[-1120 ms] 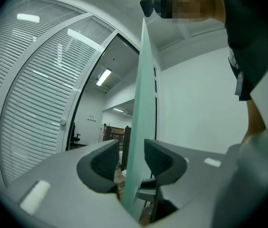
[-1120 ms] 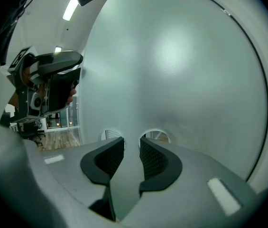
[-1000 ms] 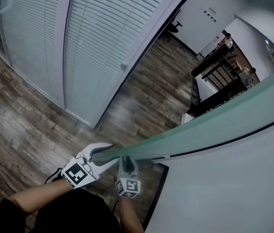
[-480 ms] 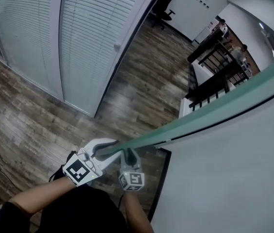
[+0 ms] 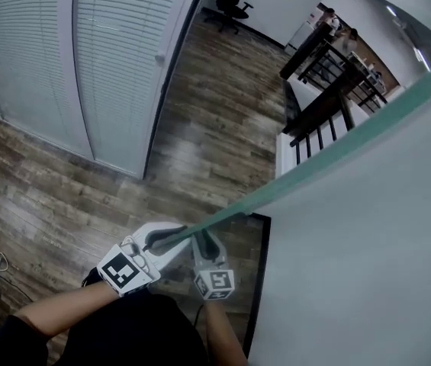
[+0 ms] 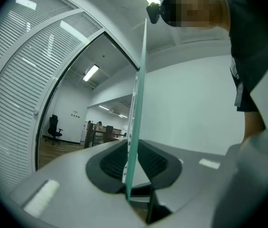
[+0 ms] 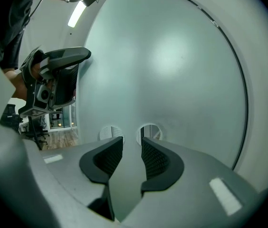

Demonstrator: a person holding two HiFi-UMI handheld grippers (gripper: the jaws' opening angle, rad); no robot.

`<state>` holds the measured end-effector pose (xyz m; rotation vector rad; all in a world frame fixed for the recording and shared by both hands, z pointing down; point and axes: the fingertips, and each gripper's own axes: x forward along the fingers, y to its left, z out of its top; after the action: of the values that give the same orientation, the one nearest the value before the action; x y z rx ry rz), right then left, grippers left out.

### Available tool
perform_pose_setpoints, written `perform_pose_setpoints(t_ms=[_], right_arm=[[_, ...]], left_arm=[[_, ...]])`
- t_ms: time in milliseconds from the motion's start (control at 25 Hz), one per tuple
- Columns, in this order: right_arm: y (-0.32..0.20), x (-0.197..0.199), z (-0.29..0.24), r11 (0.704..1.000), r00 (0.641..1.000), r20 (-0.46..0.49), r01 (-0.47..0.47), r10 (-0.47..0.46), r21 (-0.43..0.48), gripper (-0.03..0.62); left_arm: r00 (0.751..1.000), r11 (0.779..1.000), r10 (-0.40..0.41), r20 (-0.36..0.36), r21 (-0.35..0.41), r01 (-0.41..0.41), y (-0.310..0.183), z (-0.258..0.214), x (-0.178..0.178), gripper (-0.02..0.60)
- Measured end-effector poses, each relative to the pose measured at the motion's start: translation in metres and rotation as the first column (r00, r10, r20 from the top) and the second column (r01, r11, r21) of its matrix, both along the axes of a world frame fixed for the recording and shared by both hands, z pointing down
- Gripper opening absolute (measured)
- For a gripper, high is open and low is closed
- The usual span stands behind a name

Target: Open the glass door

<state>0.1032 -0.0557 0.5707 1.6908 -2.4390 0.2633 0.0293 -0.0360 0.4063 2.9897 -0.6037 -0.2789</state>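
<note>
The tall frosted glass door (image 5: 368, 235) with a green-tinted edge stands swung away from its dark frame, with brown wood-plank floor (image 5: 215, 128) showing past its free edge. I judge the opening well under way. What is left is any further swing and letting go.

The left gripper (image 5: 174, 241) straddles that free edge low down. In the left gripper view the pane runs upright between its dark ribbed pads (image 6: 111, 163). The jaws are closing on it and seem not yet to pinch it, though the angle makes contact hard to read.

The right gripper (image 5: 202, 242), just beside it, faces the door's flat side. Its jaws are opening with nothing between them, and two small round holes (image 7: 148, 129) in the glass show ahead.
</note>
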Motion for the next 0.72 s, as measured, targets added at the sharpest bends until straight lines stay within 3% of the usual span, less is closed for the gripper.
perform_pose_setpoints(t_ms=[200, 320, 520, 720], right_arm=[[0.05, 0.002, -0.004, 0.999, 0.998, 0.057, -0.002, 0.0, 0.037, 0.148], [0.08, -0.007, -0.01, 0.998, 0.998, 0.063, -0.02, 0.016, 0.067, 0.196], [0.118, -0.01, -0.019, 0.977, 0.98, 0.013, -0.197, 0.197, 0.081, 0.196], [0.158, -0.001, -0.022, 0.932, 0.934, -0.003, -0.357, 0.358, 0.057, 0.196]], left_arm=[[0.997, 0.998, 0.058, 0.044, 0.017, -0.059, 0.026, 0.005, 0.012, 0.063], [0.994, 0.997, 0.082, 0.076, 0.005, -0.082, 0.042, 0.007, 0.02, 0.064], [0.987, 0.989, 0.144, 0.064, -0.039, -0.142, 0.064, 0.007, 0.036, 0.075], [0.977, 0.978, 0.2, 0.078, -0.069, -0.195, 0.084, 0.011, 0.049, 0.084]])
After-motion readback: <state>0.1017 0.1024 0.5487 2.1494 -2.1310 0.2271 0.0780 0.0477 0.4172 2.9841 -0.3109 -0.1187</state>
